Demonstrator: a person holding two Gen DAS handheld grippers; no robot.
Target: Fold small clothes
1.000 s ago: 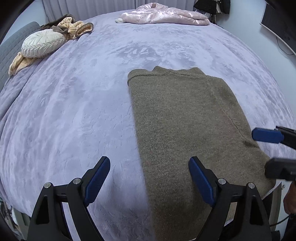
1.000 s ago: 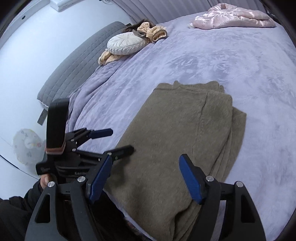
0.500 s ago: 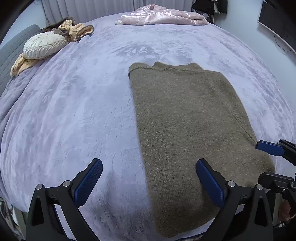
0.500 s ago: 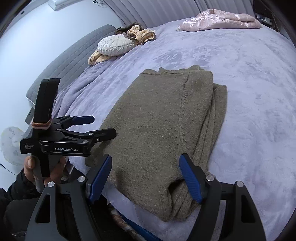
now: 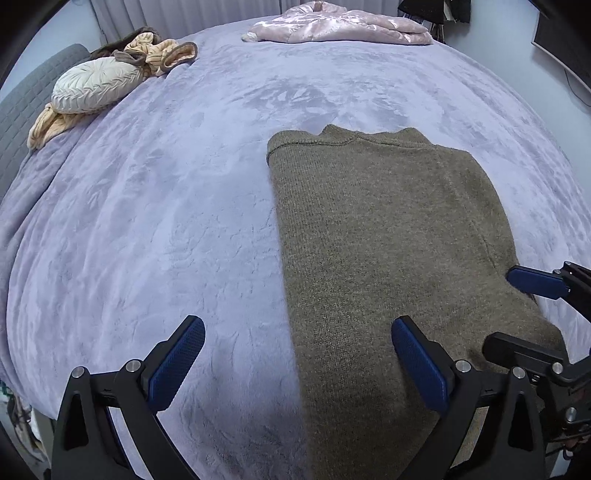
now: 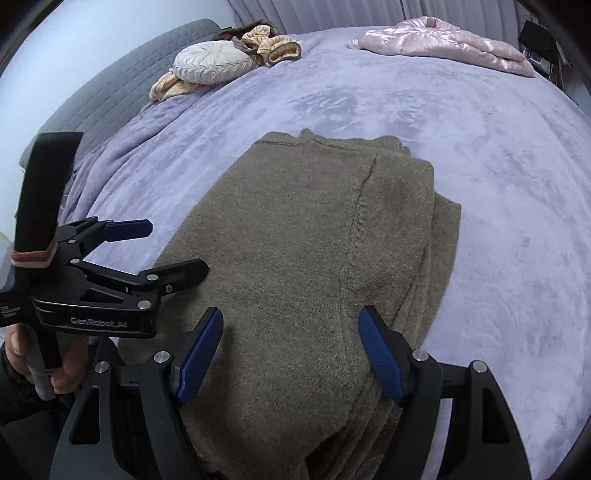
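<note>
Lying flat: olive-brown knit sweater (image 5: 376,236), folded into a long rectangle on the lavender bed cover (image 5: 166,221), near the front edge of the bed.
Long axis: running from the near bed edge away toward the far side, neckline end pointing away from both cameras.
Layers: right-hand side stacked in several folded thicknesses, seen from the right wrist view; a seam line running lengthwise down the top layer.
Left tongs (image 5: 295,363): blue pads spread wide apart, gripping nothing, poised above the sweater's left edge, one pad over the bed cover, the other over the knit.
Right tongs (image 6: 290,356): spread apart, empty, held over the near end of the sweater.
Hand (image 6: 40,360): wrapped round the left tool's handle, at the left of the right wrist view.
Far left of bed: round cream cushion (image 5: 94,86) with tan and brown clothes (image 5: 159,51) bunched against it.
Far side of bed: shiny pink padded jacket (image 5: 340,27), well apart from the sweater.
Headboard (image 6: 122,96): grey, quilted.
</note>
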